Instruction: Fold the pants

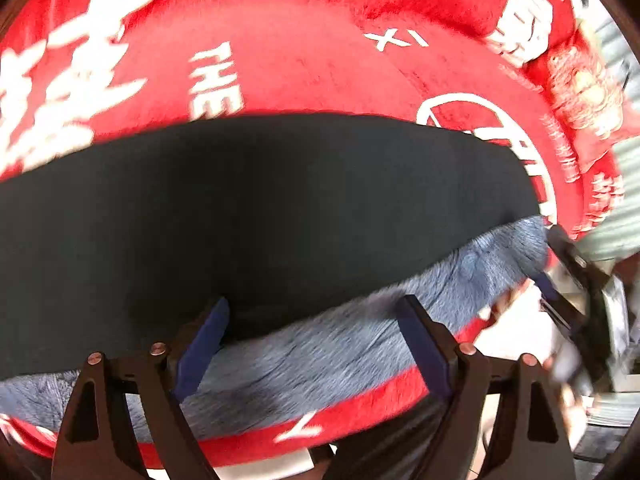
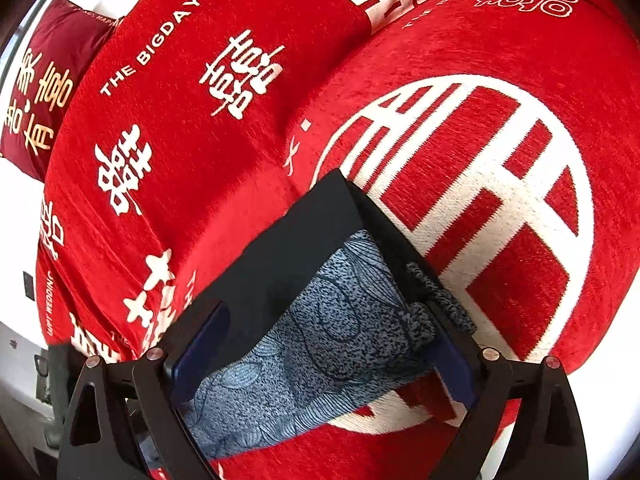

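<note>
The pants [image 2: 296, 280] lie folded on the red bedspread [image 2: 200, 140], between the fingers of the released right hand-held gripper [image 2: 320, 344]. The left hand-held gripper [image 1: 316, 340] hangs spread above them, empty. Next, likely regrasp an edge for another fold.

Left wrist cam: looks steeply down, very close over dark pants [image 1: 260, 208] w/ blue fleecy lining, on red blanket [image 1: 288, 52]; own fingers [image 1: 202, 354] at bottom edge. View blurred.

Right wrist cam: angled down, less steep, sees farther across red blanket [image 2: 500, 60] to a dark red pillow [image 2: 48, 80] at far left; pants [image 2: 288, 256] close, low centre.

Shared: pants + blanket w/ white print.
</note>
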Motion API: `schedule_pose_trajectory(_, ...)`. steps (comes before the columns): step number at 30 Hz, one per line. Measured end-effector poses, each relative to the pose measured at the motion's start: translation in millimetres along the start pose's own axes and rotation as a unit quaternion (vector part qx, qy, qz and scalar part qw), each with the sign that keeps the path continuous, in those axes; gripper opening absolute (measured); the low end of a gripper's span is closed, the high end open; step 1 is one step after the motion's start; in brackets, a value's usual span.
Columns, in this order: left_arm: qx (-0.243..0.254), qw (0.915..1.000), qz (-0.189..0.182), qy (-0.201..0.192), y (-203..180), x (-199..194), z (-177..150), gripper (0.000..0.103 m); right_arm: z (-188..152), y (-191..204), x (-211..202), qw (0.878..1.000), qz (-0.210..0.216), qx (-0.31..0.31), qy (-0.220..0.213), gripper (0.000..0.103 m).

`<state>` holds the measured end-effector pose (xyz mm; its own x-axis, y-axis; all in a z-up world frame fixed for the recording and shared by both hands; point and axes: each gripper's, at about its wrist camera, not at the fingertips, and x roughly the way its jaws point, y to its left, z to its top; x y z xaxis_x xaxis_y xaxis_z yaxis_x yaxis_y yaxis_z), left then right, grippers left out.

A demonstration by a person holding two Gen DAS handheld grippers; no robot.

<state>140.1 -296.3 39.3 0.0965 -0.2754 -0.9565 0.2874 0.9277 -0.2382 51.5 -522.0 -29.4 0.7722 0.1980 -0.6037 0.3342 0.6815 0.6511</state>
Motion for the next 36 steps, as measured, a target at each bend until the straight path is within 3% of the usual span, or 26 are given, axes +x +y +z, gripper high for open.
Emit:
schedule_pose_trajectory(4,0.068,0.9948,-0.07,0.029,-64.1,2.8,0.6,0.088,3.5,-15.9,-6.5,1.0,0.005,-0.009,-0.001,0.094)
schedule_pose_trajectory(5,0.077,0.9922,-0.094,0.027,-74.3,-0.7,-3.1,0.088,4.7,-16.7,-4.8,1.0,0.006,-0.015,0.004,0.088)
schedule_pose_trajectory(7,0.086,0.9928,-0.082,0.016,-79.7,-4.2,-6.9,0.088,7.0,-15.8,1.0,0.999,0.001,-0.033,0.019,0.027)
schedule_pose_trajectory(8,0.089,0.9936,-0.068,0.007,-78.3,-6.4,-8.3,0.088,8.1,-16.9,5.4,0.999,-0.006,-0.038,0.028,0.017)
schedule_pose_trajectory(10,0.088,0.9944,-0.059,0.0,-71.8,-9.6,-8.2,0.088,9.0,-18.8,9.4,0.999,-0.006,-0.041,0.032,0.009)
schedule_pose_trajectory(14,0.045,0.9944,-0.093,-0.018,-51.0,-23.6,3.7,0.088,8.4,-1.7,-19.8,0.997,0.015,-0.07,-0.017,0.009)
schedule_pose_trajectory(16,0.025,0.9946,-0.097,-0.025,-42.7,-20.2,12.1,0.088,6.0,7.7,-36.0,0.994,0.014,-0.096,-0.043,0.009)
schedule_pose_trajectory(19,-0.004,0.9958,-0.088,0.025,-50.6,18.7,24.5,0.089,2.8,2.4,-24.5,0.993,-0.02,-0.111,-0.022,0.009)
schedule_pose_trajectory(21,0.03,0.9972,-0.064,0.023,-67.6,26.4,22.5,0.1,-2.9,-18.8,0.4,0.995,-0.048,-0.082,0.027,0.009)
schedule_pose_trajectory(22,0.04,0.9968,-0.064,0.024,-76.1,26.2,24.2,0.1,-5.4,-26.4,8.8,0.995,-0.049,-0.069,0.044,0.009)
schedule_pose_trajectory(24,0.051,0.9929,-0.102,0.036,-89.2,25.8,31.5,0.1,-8.9,-37.5,8.7,0.998,-0.027,-0.049,0.042,0.013)
schedule_pose_trajectory(26,0.037,0.9913,-0.12,0.039,-97.2,27.8,43.9,0.1,-8.4,-39.7,0.2,0.998,-0.021,-0.043,0.042,0.036)
schedule_pose_trajectory(28,0.018,0.9927,-0.115,0.033,-101.7,33.1,57.2,0.1,-7.2,-38.0,-15.8,0.999,-0.013,-0.048,0.017,0.081)
schedule_pose_trajectory(29,0.008,0.9943,-0.103,0.027,-104.3,37.5,64.1,0.1,-6.3,-35.6,-26.6,0.998,-0.037,-0.055,-0.003,0.09)
schedule_pose_trajectory(31,0.001,0.9971,-0.074,0.021,-112.2,47.9,72.4,0.101,-4.3,-35.7,-44.6,0.996,-0.058,-0.063,-0.032,0.095)
schedule_pose_trajectory(33,0.031,0.999,-0.026,0.018,-132.4,60.7,77.6,0.102,-2.6,-40.5,-58.0,0.996,-0.058,-0.053,-0.044,0.095)
schedule_pose_trajectory(34,0.06,0.9977,-0.029,0.015,-145.8,63.3,79.1,0.102,-2.1,-44.6,-65.0,0.996,-0.062,-0.044,-0.051,0.095)
schedule_pose_trajectory(36,0.108,0.9886,-0.097,0.042,-171.7,67.6,77.9,0.097,-2.2,-49.4,-72.4,0.996,-0.06,-0.034,-0.056,0.095)
